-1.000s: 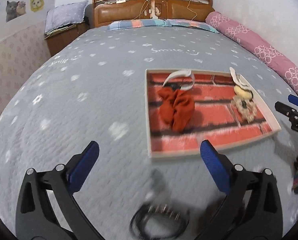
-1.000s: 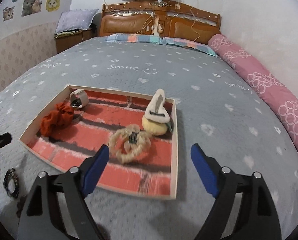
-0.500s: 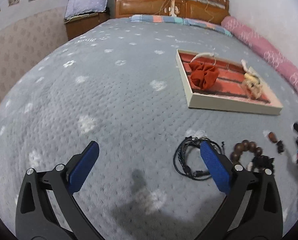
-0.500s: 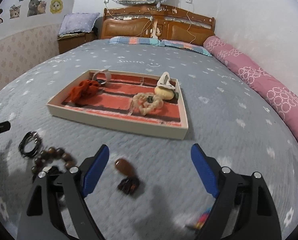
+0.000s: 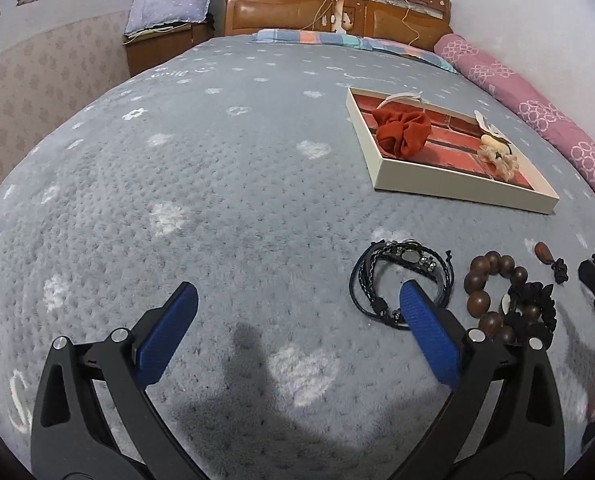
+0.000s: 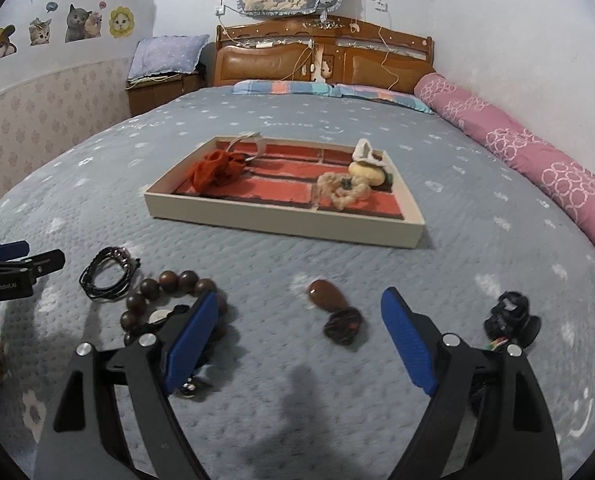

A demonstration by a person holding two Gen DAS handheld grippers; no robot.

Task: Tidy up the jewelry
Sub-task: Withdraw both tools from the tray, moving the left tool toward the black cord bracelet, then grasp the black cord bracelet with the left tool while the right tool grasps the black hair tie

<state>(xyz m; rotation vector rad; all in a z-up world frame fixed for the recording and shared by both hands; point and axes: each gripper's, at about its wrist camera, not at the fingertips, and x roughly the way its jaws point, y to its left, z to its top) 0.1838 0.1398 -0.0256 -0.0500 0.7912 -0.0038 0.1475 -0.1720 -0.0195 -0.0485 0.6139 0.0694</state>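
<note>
Both grippers, left (image 5: 297, 312) and right (image 6: 299, 316), gape empty. Below the tray (image 6: 281, 222), the pendant (image 6: 327, 295) looks hard and slippery; pinch its narrow waist.

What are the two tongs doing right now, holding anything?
Left tongs: open, holding nothing.
Right tongs: open, holding nothing.

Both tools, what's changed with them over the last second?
Both pulled back from the tray toward the near bedspread. The right tool now frames the brown pendant; the left tool has the black cord bracelet at its right finger. Both stayed open and empty; tray contents unchanged.
</note>
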